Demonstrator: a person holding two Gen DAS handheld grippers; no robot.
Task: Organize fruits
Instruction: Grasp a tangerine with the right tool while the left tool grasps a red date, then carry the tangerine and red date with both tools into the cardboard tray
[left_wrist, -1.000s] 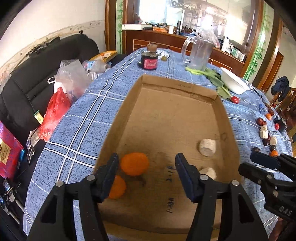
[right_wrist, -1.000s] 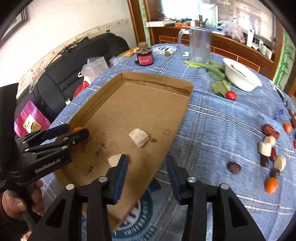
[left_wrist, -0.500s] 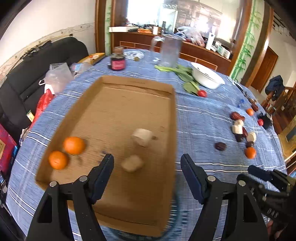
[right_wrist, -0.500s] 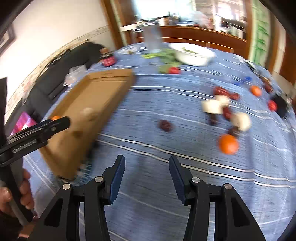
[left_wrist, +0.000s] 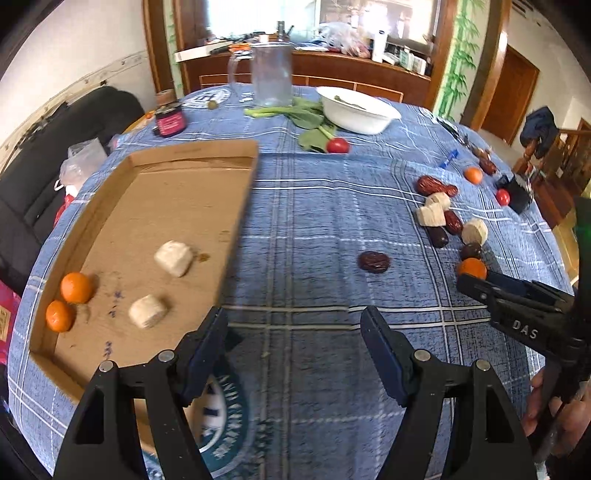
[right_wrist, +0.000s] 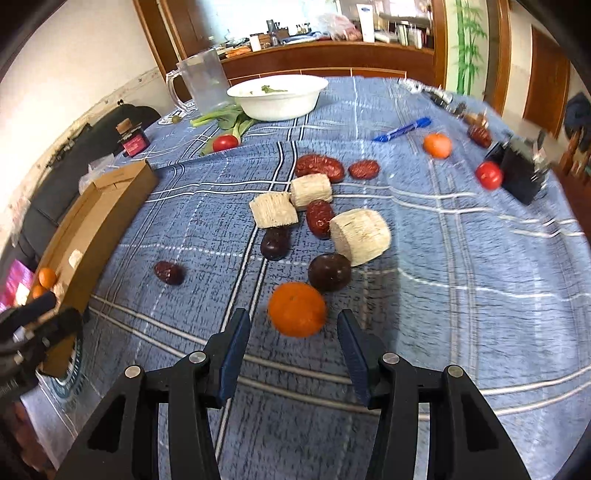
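Orange (right_wrist: 297, 309) sits just ahead of the spread right gripper (right_wrist: 291, 345); left gripper (left_wrist: 291, 345) hangs spread, empty.

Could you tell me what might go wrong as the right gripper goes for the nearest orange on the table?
1. The right gripper is open with the orange just ahead of its fingertips; being round, it could roll away if one finger nudges it first.
2. A dark plum sits right behind the orange, so pushing forward might knock it into the sugarcane piece.
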